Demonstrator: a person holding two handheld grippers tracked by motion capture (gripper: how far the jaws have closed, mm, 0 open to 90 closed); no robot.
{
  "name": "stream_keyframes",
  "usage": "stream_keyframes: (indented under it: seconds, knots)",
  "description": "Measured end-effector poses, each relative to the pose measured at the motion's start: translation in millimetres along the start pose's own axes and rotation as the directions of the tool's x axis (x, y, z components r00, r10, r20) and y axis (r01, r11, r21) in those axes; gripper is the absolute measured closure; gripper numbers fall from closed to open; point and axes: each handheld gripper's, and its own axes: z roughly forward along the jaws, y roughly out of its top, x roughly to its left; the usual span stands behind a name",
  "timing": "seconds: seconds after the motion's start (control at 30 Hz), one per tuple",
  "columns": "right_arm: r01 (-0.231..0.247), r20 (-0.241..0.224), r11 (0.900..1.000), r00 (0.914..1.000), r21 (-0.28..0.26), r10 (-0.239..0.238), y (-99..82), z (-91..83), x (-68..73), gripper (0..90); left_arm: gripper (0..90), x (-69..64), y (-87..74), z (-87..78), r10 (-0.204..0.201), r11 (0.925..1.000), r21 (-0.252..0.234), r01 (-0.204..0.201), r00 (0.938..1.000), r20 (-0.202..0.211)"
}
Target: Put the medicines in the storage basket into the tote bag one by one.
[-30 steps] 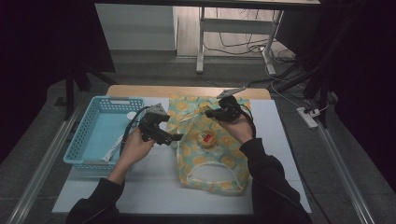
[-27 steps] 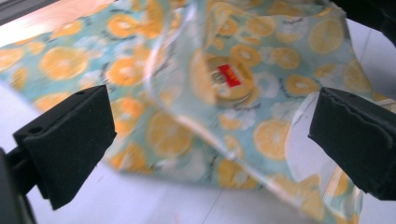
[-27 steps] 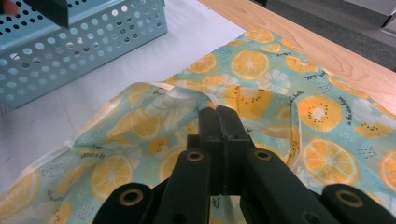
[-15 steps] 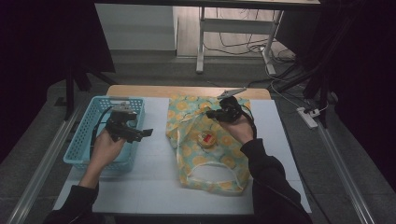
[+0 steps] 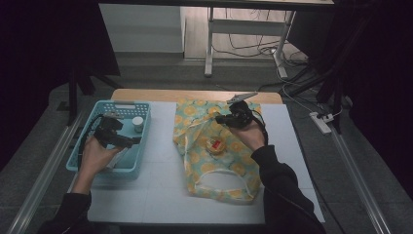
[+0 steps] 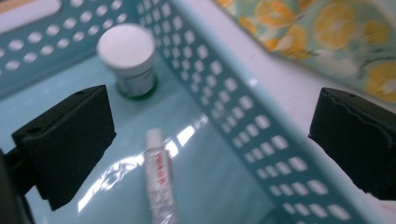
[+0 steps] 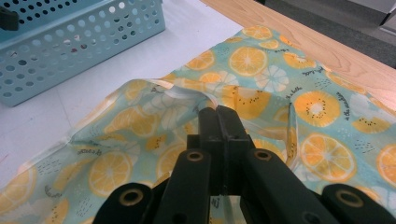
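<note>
Meanwhile, left gripper [image 6: 210, 144] jaws apart over basket [image 6: 243, 126]; right gripper [image 7: 218, 114] jaws clamped on bag [image 7: 261, 93].

Inside the perforated teal plastic basket [image 6: 261, 126], a white-capped round jar [image 6: 128, 51] and slim white tube [image 6: 158, 182] block the floor; white tabletop [image 5: 160, 161] alongside lies open.

The left gripper [image 5: 127, 141] has moved from frame centre, beside the bag [image 5: 216, 146], to the left of the frame over the basket [image 5: 145, 127]. Its jaws now stand wide apart above a tube [image 6: 158, 179] on the basket floor, near a white-capped jar [image 6: 130, 56].
</note>
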Motion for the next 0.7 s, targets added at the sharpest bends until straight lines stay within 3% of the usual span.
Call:
stream_keyframes:
  seconds: [0.17, 0.37, 0.5, 0.57, 0.7]
  knots:
    - [-0.003, 0.000, 1.0000, 1.0000, 0.000, 0.003, -0.7, 0.1, 0.1, 90.0, 0.1, 12.6, -8.9, 3.5, -0.005, 0.9986, 0.053, 0.007, 0.9995, -0.030]
    - [-0.001, -0.001, 1.0000, 1.0000, 0.003, 0.001, -1.3, 1.5, 0.4, 90.0, 1.4, 22.0, -17.7, 12.7, -0.015, 0.9902, 0.138, 0.022, 0.9987, -0.050]
    - [-0.002, 0.000, 1.0000, 1.0000, 0.006, 0.002, -1.7, 2.6, 1.0, 90.0, 4.7, 21.5, -18.1, 19.1, 0.007, 0.9794, 0.202, 0.009, 0.9969, -0.078]
    - [0.000, -0.001, 1.0000, 1.0000, 0.006, 0.000, -1.7, 2.8, 1.1, 90.0, 12.0, 20.3, -17.9, 21.9, 0.020, 0.9726, 0.233, -0.002, 0.9972, -0.072]
    - [-0.001, -0.002, 1.0000, 1.0000, 0.005, 0.001, -1.8, 2.6, 1.2, 90.0, 22.8, 17.3, -18.8, 28.1, 0.042, 0.9516, 0.307, -0.013, 0.9952, -0.088]
